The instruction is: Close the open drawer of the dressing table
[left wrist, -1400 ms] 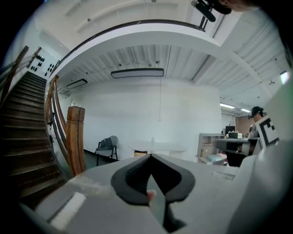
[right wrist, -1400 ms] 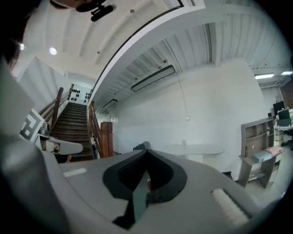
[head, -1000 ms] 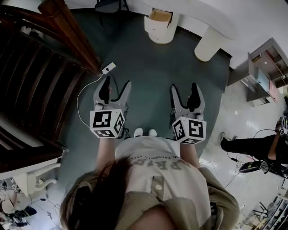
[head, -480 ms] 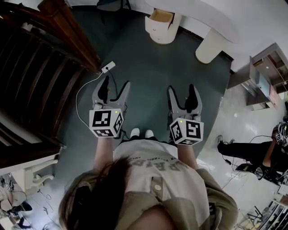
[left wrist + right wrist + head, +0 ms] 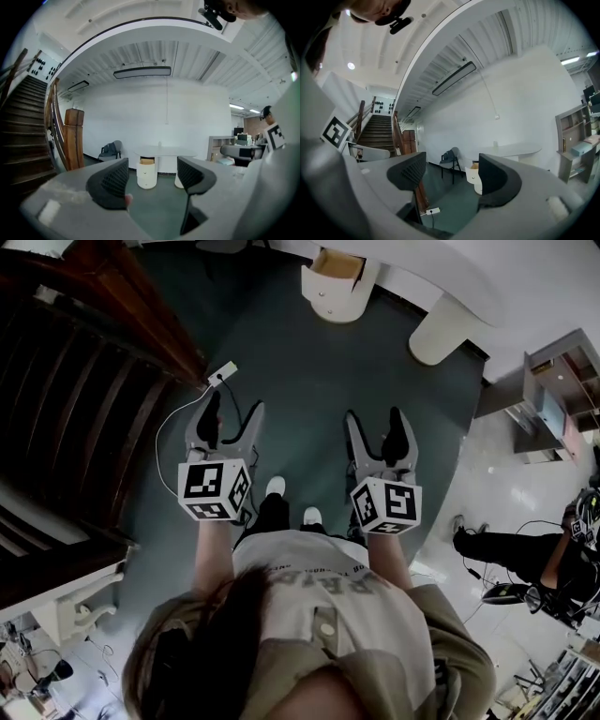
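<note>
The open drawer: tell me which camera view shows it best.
The head view: it looks down into the open drawer, its wooden inside plain, pulled out of the round white cabinet. The left gripper view shows it small, front-on, far beyond its jaws; the right gripper view shows it partly behind one jaw.

- the floor [image 5: 319, 381] is dark green carpet, which gives way to shiny pale tile [image 5: 487, 474] along the right edge
- two round white pedestals stand at the far edge: the drawer pedestal [image 5: 328, 304] with its top drawer [image 5: 337, 265] pulled out, and the plain pedestal [image 5: 439, 332] near it on the right
- a small white power strip [image 5: 222, 373] and its cable [image 5: 169, 427] lie by the stair post [image 5: 155, 315] on the left
- a dark chair [image 5: 110, 151] also stands at the far edge, left of the pedestals
</note>
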`<state>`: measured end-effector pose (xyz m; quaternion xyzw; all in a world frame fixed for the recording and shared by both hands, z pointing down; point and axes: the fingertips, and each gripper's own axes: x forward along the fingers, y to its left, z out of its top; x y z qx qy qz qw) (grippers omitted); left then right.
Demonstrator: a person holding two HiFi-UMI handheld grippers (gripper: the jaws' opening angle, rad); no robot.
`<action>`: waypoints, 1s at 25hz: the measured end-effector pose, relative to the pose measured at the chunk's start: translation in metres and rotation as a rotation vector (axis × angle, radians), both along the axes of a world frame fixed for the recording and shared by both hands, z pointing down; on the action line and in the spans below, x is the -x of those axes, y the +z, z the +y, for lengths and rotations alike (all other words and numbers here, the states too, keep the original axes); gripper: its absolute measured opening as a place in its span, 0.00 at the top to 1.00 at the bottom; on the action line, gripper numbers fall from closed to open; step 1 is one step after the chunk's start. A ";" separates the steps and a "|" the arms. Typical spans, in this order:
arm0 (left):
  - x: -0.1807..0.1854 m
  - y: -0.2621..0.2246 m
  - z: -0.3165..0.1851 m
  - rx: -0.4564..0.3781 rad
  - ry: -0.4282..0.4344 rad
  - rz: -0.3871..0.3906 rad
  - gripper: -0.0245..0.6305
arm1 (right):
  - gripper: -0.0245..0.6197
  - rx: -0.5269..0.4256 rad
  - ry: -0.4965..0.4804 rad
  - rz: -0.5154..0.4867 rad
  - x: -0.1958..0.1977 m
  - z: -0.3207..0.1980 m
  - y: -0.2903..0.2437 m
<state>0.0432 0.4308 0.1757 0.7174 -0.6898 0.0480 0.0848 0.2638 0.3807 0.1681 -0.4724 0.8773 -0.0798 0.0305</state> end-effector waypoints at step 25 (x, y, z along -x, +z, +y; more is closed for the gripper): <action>0.125 0.000 -0.106 -0.074 0.110 0.037 0.46 | 0.43 -0.059 0.185 0.010 0.093 -0.082 -0.004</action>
